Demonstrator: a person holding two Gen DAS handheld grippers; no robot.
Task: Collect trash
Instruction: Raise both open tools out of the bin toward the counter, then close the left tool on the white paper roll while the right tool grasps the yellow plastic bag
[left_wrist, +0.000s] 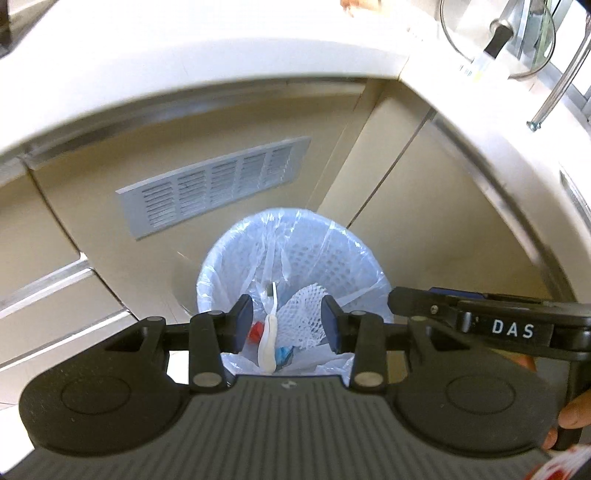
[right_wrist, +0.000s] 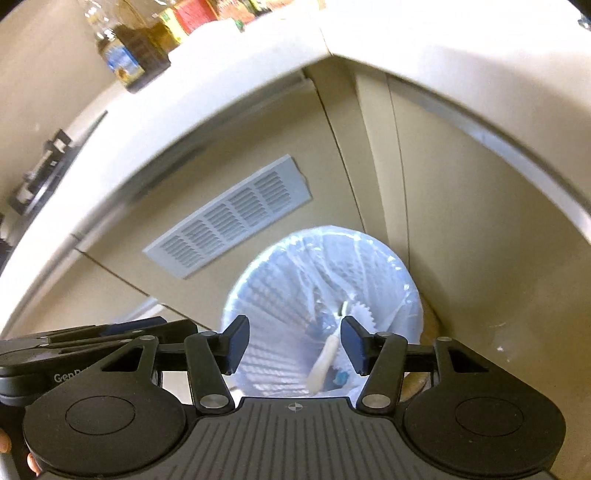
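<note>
A white mesh trash bin lined with a clear plastic bag stands on the floor in the cabinet corner. Inside lie a white toothbrush, white foam netting and small red and blue scraps. My left gripper is open and empty above the bin. My right gripper is open and empty, also above the bin, with the toothbrush between its fingers in view. The right gripper's body shows at the left wrist view's right side.
A beige counter edge curves over cabinet doors with a grey vent grille. A glass pot lid and a metal faucet rod sit on the counter. Bottles stand on the counter in the right wrist view.
</note>
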